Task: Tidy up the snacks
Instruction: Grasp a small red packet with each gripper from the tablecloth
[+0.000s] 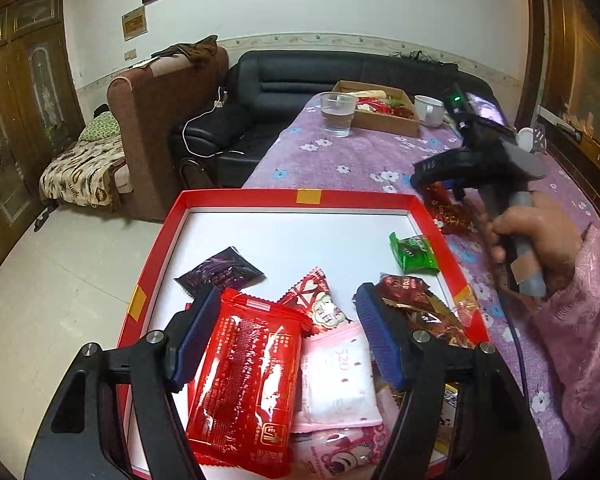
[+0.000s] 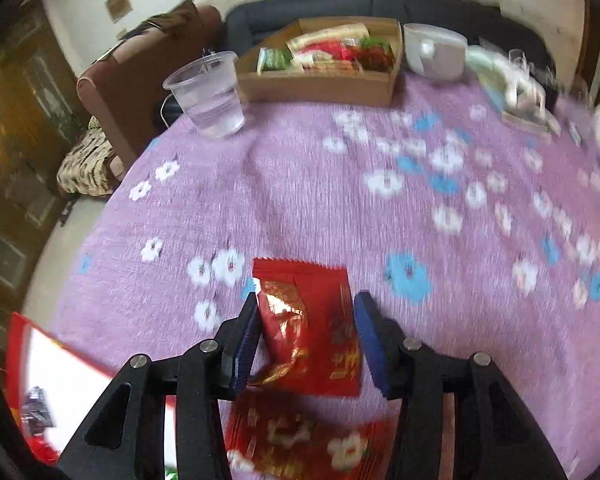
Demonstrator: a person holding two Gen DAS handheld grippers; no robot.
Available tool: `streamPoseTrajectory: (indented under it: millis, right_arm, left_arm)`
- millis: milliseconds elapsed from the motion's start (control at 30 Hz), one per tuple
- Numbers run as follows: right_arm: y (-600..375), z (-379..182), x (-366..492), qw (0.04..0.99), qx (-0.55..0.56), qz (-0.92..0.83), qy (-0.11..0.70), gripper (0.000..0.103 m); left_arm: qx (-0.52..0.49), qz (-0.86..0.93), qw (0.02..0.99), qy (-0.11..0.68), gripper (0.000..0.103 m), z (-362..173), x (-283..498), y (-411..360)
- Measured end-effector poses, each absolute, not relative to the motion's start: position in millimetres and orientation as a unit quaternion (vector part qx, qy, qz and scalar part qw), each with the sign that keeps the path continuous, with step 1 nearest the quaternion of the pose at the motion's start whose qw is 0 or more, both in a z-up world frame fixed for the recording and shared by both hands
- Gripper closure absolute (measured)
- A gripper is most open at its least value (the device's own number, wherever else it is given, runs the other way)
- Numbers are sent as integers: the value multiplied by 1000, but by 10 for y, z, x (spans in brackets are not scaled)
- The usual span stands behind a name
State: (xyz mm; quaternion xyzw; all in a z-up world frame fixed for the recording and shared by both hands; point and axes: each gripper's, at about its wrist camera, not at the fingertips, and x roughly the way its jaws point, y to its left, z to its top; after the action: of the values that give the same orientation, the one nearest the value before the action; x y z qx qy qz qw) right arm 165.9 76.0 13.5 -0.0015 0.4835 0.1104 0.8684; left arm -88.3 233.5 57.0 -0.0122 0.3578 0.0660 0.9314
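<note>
A red tray (image 1: 300,194) with a white floor sits at the near left of the purple flowered tablecloth (image 2: 300,184). It holds several snack packets, among them a large red packet (image 1: 244,376), a purple one (image 1: 220,274) and a green one (image 1: 414,254). My left gripper (image 1: 288,320) hangs open over the tray. The large red packet lies loose between its fingers. Beside the tray, a hand in a pink sleeve (image 1: 540,240) holds my right gripper (image 1: 436,184). That right gripper (image 2: 308,340) is open and straddles a red packet (image 2: 324,320) lying on the cloth.
Another red packet (image 2: 300,440) lies nearer, partly under the right gripper. At the far end stand a plastic cup of water (image 2: 210,96), a cardboard box of snacks (image 2: 320,64) and a white cup (image 2: 436,52). The table's left edge drops to the floor.
</note>
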Motion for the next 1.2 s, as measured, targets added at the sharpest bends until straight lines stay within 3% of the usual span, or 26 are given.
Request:
streamPoseTrajectory:
  millis: [133,300,433,667,800,1000,1200]
  right_arm:
    - [729,110,1556,866,-45,100,488,65]
    - [404,118,1308,864,-38,141,481,68]
    - [437,116,887,870,-111,160,453,74]
    - [70,102,84,856,-119,235,444,73]
    - [-391,201,-251,856,-68,267,437,78]
    - [-1204,356,107,897,55,203,388,79]
    - [-1413,97,323,865,100,203,447,82]
  left_arm:
    - [-17,53,931,360,33,592,-853,2247]
    - [-7,30,930,366,33,596,-797,1997]
    - [-4,14,926,378,33,583,-758,1797]
    - [23,-3,918,396,33,559,-761,1451]
    - [44,-29,915,401,33,559,-676,1140]
    - [75,-27,910,407,28,517,-189,783]
    - [83,-8,878,472,28,253,265,568]
